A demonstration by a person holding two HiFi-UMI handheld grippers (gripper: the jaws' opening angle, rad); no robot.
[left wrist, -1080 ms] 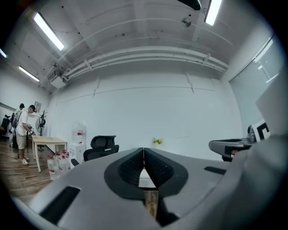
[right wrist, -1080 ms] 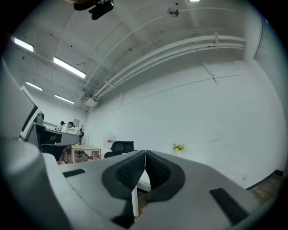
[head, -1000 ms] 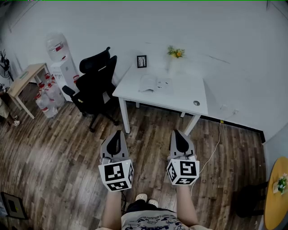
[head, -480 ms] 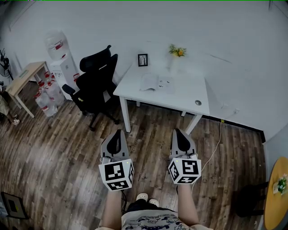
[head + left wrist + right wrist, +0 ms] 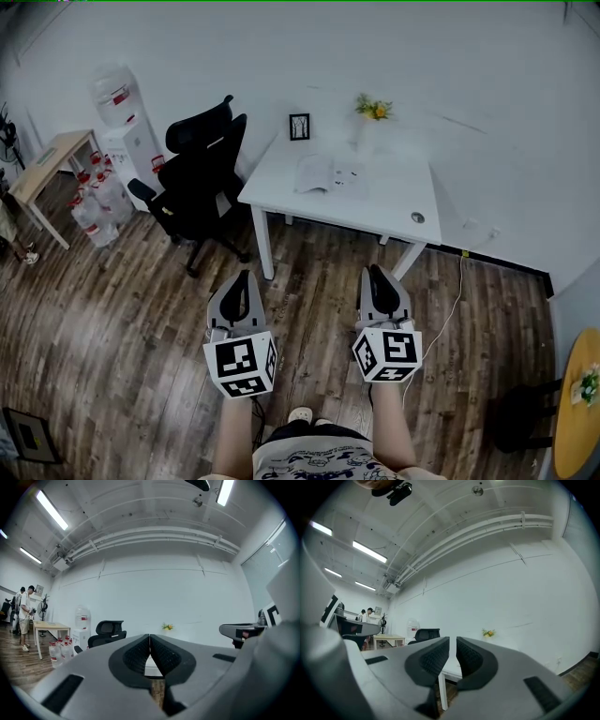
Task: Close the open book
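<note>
The open book (image 5: pixel 330 175) lies flat on the white table (image 5: pixel 394 211) against the far wall, its pages facing up. Both grippers hover level over the wooden floor, well short of the table. My left gripper (image 5: pixel 244 276) is shut, and its pads meet with nothing between them (image 5: pixel 149 638). My right gripper (image 5: pixel 375 270) is shut too, with only a hairline slit between its pads and nothing in it (image 5: pixel 453 641). In both gripper views the table's edge shows beyond the jaws; the book itself is hidden there.
A small picture frame (image 5: pixel 299 127) and a vase of yellow flowers (image 5: pixel 372 112) stand at the table's back. A black office chair (image 5: pixel 199 178) is left of the table, with a water dispenser (image 5: pixel 120 117), bottles and a wooden side table (image 5: pixel 52 159) further left. A cable (image 5: pixel 450 300) runs across the floor at the right.
Both grippers have edged a little forward toward the table, which now sits slightly further right in the head view. The jaws look the same as before.
</note>
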